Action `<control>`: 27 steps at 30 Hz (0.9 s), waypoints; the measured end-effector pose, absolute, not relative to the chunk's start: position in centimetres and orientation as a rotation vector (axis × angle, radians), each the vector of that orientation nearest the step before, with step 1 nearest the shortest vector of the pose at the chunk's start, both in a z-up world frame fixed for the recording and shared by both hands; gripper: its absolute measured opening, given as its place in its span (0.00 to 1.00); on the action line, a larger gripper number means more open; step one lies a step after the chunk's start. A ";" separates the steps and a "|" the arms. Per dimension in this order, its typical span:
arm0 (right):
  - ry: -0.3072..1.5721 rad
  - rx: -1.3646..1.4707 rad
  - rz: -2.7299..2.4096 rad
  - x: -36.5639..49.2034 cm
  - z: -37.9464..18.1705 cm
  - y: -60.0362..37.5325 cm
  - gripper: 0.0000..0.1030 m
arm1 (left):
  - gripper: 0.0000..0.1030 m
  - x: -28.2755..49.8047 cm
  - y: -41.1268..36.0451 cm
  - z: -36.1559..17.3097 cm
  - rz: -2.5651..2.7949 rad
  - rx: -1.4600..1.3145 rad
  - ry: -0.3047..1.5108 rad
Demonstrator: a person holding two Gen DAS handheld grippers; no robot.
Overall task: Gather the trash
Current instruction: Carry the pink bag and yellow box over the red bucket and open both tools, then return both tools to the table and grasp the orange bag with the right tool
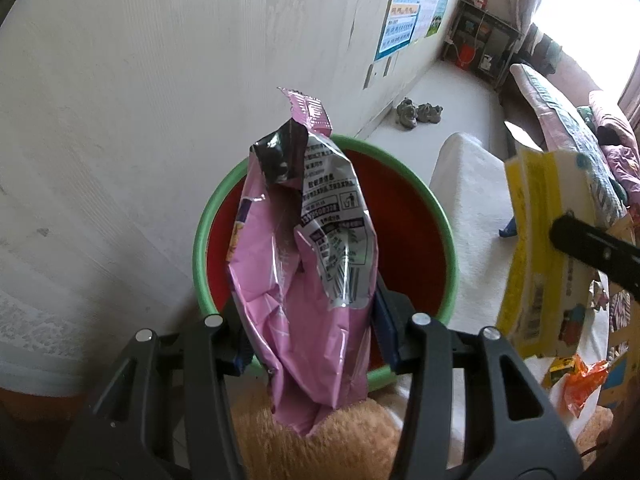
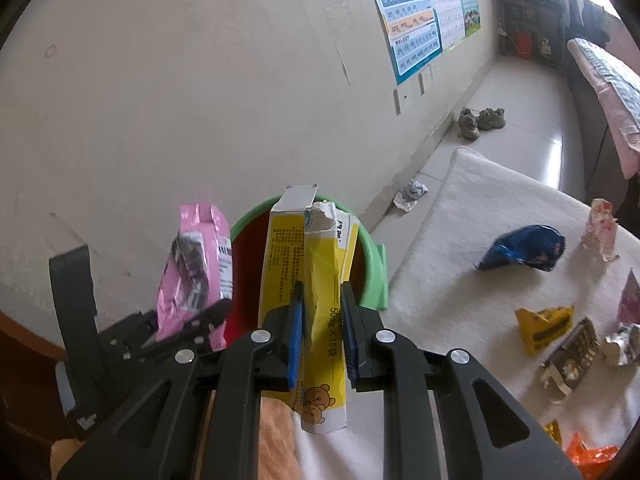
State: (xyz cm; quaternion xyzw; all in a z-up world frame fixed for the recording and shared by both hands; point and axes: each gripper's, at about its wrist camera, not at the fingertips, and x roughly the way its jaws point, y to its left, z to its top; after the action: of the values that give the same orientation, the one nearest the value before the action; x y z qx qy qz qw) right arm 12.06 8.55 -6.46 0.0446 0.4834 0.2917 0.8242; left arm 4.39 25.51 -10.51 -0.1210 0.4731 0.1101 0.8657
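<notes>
White textured wall (image 2: 180,92) fills left & centre, both views. Colourful wall charts (image 2: 416,20) at 1 o'clock, small switch plates below. Pale glossy tile floor (image 2: 516,96) runs along wall to far corner. Pair of grey shoes (image 2: 482,120) on floor by skirting, 1 o'clock. Dark shelf unit (image 1: 482,40) in far corner w/ red bucket (image 1: 466,56) at base. Bright window (image 1: 592,20) at 2 o'clock, blown out, curtain beside. Bed w/ pink bedding (image 2: 608,88) at 3 o'clock. White fluffy rug (image 2: 480,216) lower right.
</notes>
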 end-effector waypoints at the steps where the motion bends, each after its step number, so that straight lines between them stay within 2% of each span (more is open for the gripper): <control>1: 1.031 0.101 0.620 12.3 -6.5 8.8 0.17 | 0.45 4.6 25.7 -10.7 0.232 -0.252 0.996; 7: 1.032 0.150 0.621 14.0 -7.4 10.3 0.20 | 0.45 5.9 26.3 -11.4 0.268 -0.248 1.015; 8: 1.033 0.155 0.624 14.3 -7.6 10.6 0.22 | 0.49 6.0 26.5 -11.5 0.277 -0.249 1.018; 9: 1.038 0.156 0.625 14.5 -7.7 10.9 0.29 | 0.54 6.2 26.7 -11.8 0.286 -0.250 1.025; 10: 1.040 0.162 0.627 14.7 -7.7 11.0 0.39 | 0.64 6.3 26.8 -11.9 0.290 -0.254 1.025; 13: 1.020 0.175 0.631 14.6 -7.5 10.8 0.49 | 0.67 6.2 26.9 -12.2 0.298 -0.259 1.024; 20: 1.035 0.274 0.656 13.5 -6.6 8.1 0.51 | 0.67 5.5 26.2 -12.0 0.289 -0.269 1.029; 27: 1.057 0.279 0.634 9.3 -5.7 2.5 0.51 | 0.67 5.2 21.1 -11.3 0.189 -0.235 1.029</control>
State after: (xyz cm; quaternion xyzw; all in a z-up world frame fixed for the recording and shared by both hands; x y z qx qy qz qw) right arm 9.30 2.51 -5.71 0.1306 0.4941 0.2961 0.8069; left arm 5.16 21.07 -11.30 -0.1119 0.4900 0.0903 0.8598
